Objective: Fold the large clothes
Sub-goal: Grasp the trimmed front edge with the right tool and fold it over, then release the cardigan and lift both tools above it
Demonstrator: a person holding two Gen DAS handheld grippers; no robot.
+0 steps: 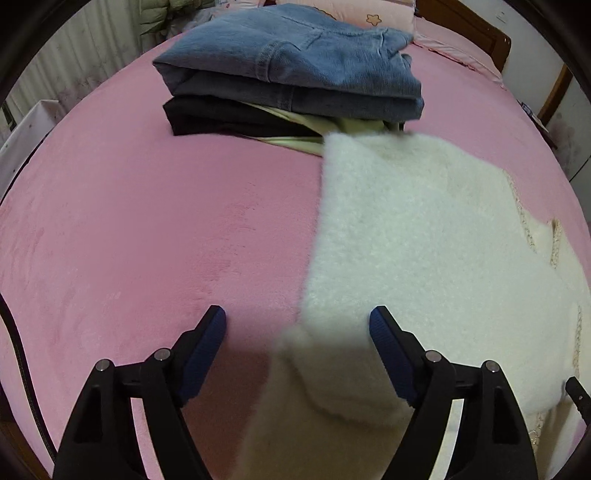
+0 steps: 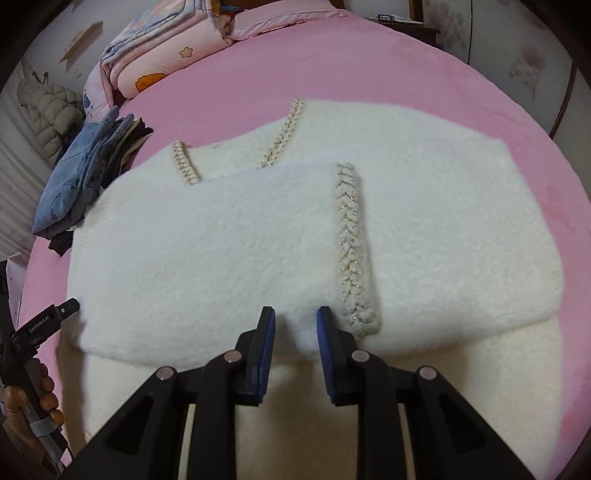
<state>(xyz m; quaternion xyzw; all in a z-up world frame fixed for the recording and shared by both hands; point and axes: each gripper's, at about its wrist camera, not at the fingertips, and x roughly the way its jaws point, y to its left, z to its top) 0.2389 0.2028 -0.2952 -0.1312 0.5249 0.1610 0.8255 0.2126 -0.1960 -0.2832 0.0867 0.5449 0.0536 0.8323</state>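
Note:
A fluffy white garment (image 2: 258,229) with braided cream trim (image 2: 351,236) lies partly folded on the pink bed (image 2: 443,92). It also shows in the left wrist view (image 1: 406,229). My left gripper (image 1: 297,321) is wide open, its fingers straddling the garment's near left edge without holding it. My right gripper (image 2: 295,317) is partly open just above the garment's near edge beside the trim, holding nothing. The left gripper's tip (image 2: 62,308) shows in the right wrist view at the garment's left edge.
A stack of folded clothes, blue jeans (image 1: 295,62) on top of dark and pale items, sits on the bed beyond the garment. Pink pillows and quilts (image 2: 166,55) lie at the head. A wooden headboard (image 1: 476,33) and a puffy coat (image 2: 48,107) are behind.

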